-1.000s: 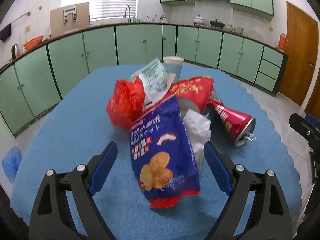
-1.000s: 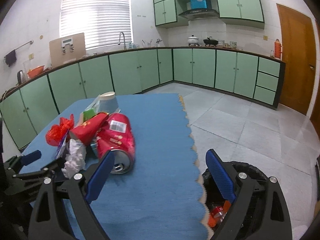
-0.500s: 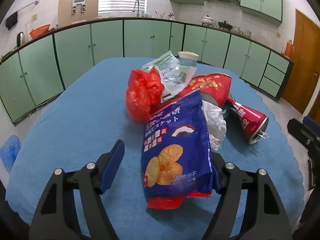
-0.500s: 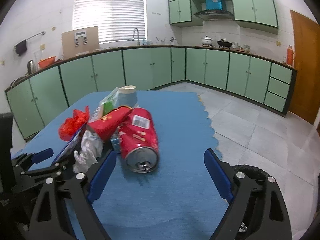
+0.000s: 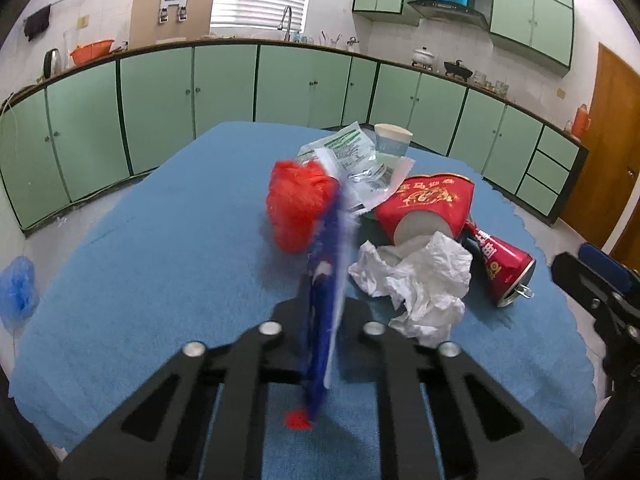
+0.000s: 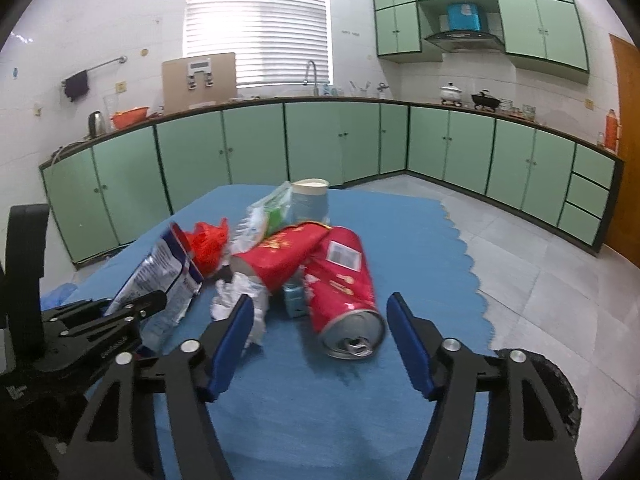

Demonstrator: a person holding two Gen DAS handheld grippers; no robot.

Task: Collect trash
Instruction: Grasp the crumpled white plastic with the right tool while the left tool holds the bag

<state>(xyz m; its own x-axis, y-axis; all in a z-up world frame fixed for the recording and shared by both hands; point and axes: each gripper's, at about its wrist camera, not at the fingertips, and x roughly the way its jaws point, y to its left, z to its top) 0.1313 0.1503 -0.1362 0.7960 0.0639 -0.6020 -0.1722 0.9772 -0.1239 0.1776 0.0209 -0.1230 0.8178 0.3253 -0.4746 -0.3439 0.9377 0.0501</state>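
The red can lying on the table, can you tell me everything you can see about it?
The can is shiny red metal with light lettering and a white barcode label. It lies on its side on the blue table, its silver top and pull tab facing the right tool, whose fingers are open and not touching it. A red paper cup leans against it, and a small teal thing sits by its side.
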